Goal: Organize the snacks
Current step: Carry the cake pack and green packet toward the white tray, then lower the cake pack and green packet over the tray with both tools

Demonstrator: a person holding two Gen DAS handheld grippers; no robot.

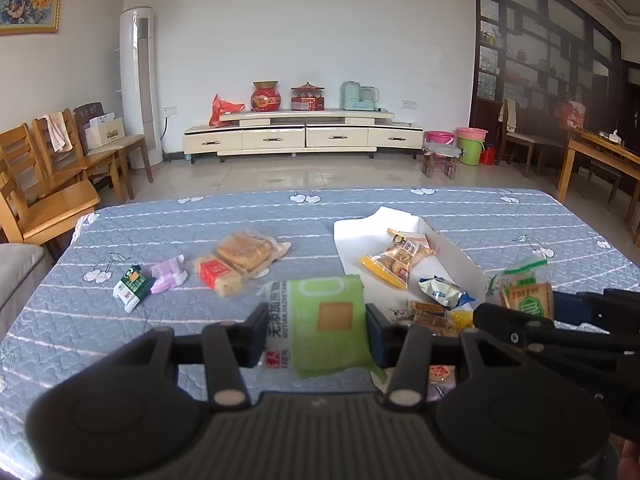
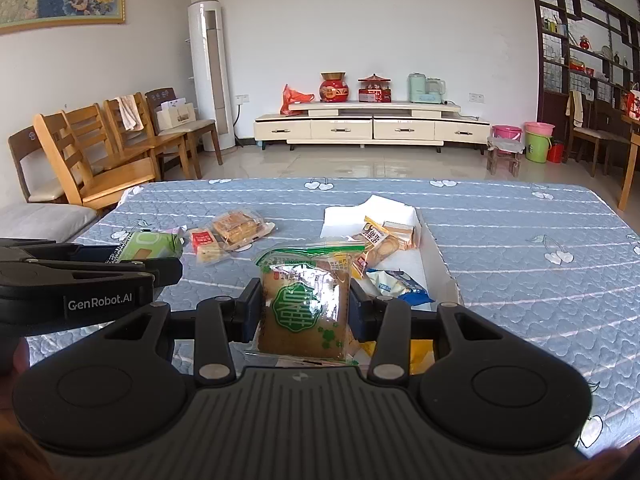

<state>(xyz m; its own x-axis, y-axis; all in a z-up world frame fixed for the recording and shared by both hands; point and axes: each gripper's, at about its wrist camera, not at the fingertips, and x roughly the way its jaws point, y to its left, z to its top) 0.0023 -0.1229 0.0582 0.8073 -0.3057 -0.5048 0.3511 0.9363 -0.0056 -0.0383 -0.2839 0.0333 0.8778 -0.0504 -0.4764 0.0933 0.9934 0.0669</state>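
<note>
so, from the left wrist, the left gripper (image 1: 316, 322) was clamped on a green snack pack (image 1: 326, 320) held above the blue quilted table (image 1: 160, 236), left of the white box (image 1: 452, 256). from the right wrist, the right gripper (image 2: 306, 306) pinched a brown cake packet (image 2: 306, 308) just over that box's near end, other snacks lying inside.
</note>
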